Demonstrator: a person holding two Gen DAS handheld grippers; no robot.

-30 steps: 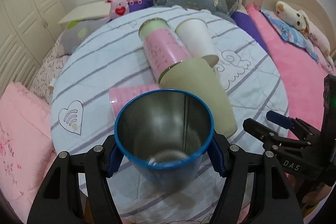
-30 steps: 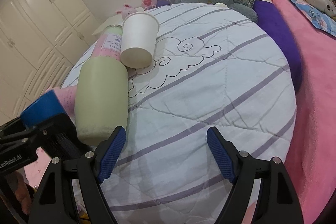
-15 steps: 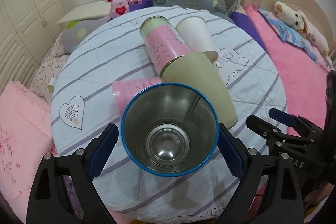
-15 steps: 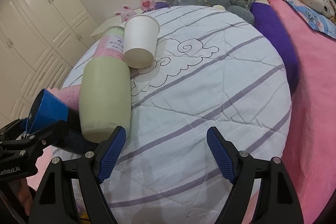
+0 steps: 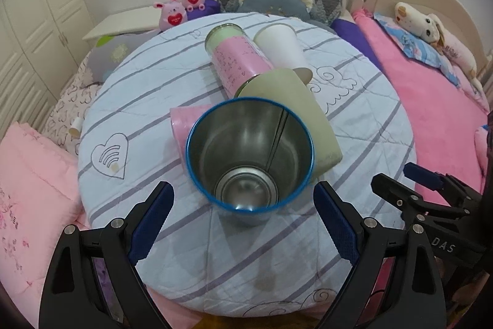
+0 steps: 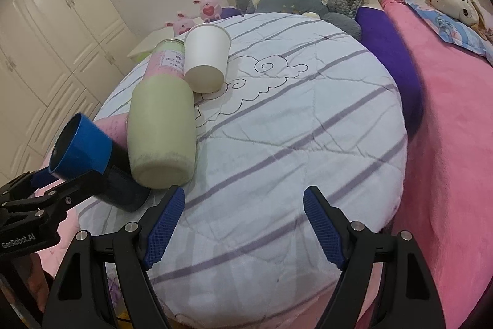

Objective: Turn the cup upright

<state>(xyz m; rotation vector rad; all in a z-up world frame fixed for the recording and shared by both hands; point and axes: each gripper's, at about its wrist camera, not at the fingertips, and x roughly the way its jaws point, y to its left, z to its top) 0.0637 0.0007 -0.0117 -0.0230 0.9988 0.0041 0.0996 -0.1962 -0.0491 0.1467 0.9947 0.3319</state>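
Note:
A blue metal cup (image 5: 249,162) stands upright on the round striped cushion (image 5: 148,88), mouth up, steel inside showing. My left gripper (image 5: 243,221) is open, its fingers apart on either side of the cup's base and just behind it, touching nothing. In the right wrist view the blue cup (image 6: 89,156) stands at the left, with the left gripper (image 6: 34,199) beside it. My right gripper (image 6: 243,224) is open and empty over the cushion's near edge.
A pale green cup (image 5: 295,113), a pink-labelled cup (image 5: 237,60), a white paper cup (image 5: 282,48) and a pink cup (image 5: 185,125) lie on their sides behind the blue cup. Plush toys and pillows ring the cushion. A pink blanket (image 6: 446,144) lies right.
My left gripper let go of the blue cup, opened wide and drew back. The cup now stands on the cushion. The right gripper barely moved.

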